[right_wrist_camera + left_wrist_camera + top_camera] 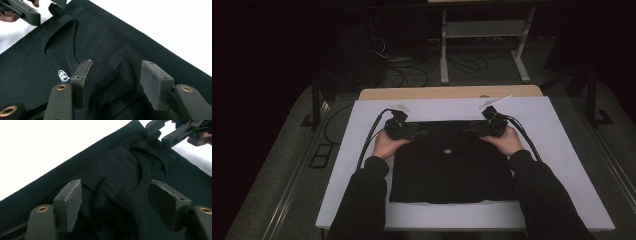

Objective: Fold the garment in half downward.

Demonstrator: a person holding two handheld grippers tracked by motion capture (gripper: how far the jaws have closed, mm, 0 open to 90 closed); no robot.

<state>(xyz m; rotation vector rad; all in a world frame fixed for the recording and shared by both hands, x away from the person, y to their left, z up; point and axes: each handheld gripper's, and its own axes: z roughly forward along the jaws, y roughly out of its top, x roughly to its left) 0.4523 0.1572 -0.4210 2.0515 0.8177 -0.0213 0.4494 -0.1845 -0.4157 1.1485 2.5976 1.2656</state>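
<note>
On the white surface (562, 150) a black garment (452, 172) lies flat and folded, its collar end toward the far edge and a small white logo (447, 150) just below the neckline. The left gripper (404, 131) sits at the garment's far left corner, its fingers (67, 205) spread apart with a raised fold of cloth between them. The right gripper (484, 129) sits at the far right corner, its fingers (81, 82) likewise released around bunched fabric.
</note>
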